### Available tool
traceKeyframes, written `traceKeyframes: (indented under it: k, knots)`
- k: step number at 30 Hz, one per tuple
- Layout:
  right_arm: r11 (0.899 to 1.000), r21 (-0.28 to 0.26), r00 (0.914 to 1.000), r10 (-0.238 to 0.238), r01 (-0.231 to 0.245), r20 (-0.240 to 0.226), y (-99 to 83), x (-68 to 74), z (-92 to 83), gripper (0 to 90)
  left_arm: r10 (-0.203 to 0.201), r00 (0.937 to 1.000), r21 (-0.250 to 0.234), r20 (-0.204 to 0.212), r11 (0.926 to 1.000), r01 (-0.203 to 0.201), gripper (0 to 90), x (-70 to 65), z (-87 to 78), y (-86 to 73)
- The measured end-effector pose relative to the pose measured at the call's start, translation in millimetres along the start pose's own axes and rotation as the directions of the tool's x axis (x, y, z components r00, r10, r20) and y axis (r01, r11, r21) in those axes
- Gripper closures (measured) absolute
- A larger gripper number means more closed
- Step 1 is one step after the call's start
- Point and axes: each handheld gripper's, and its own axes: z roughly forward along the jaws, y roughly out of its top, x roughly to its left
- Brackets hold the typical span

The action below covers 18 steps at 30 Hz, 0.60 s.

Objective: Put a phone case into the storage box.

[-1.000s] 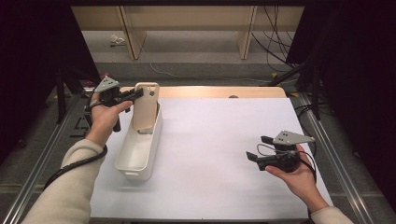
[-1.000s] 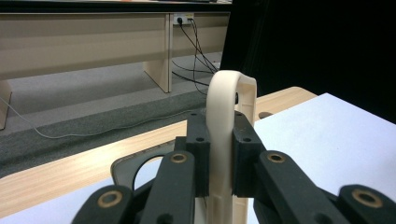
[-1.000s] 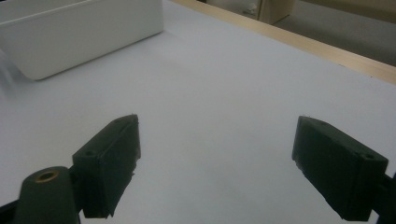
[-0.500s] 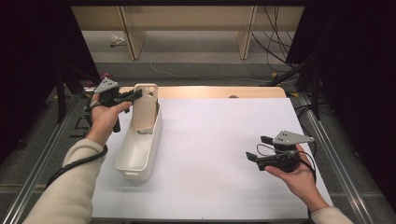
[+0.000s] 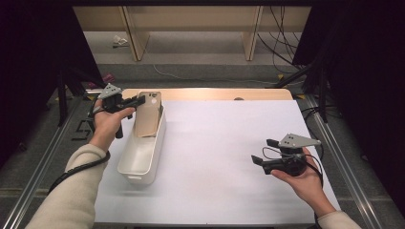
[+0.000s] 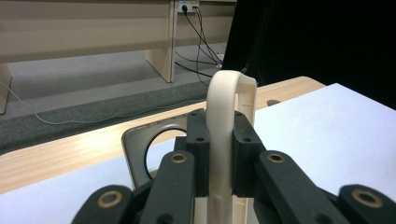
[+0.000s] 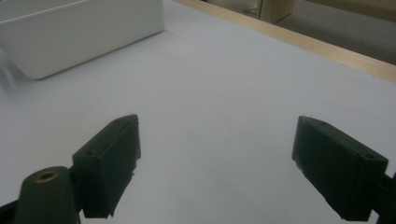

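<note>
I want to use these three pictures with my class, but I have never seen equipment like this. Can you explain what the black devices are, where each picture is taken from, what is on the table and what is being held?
A person sits at a table covered in white, holding a hand-held clamp with two black jaws in each hand. One picture looks down from above; the other two come from small cameras riding on each clamp, looking along its jaws. A long white tub stands on the table. The left tool is shut on the edge of a cream-coloured phone case, which stands upright at the far end of the tub. The right tool hangs just above bare table with its jaws wide apart, holding nothing.
</note>
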Motion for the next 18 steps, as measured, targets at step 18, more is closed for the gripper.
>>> traceKeyframes:
  k: [18]
  knots:
    - [1.000,0.003,1.0000,-0.002,0.002,-0.001,0.0,0.2,0.6,16.1,-0.008,0.9999,0.012,0.012,0.9999,0.008,80.4,2.7,3.3,-9.0]
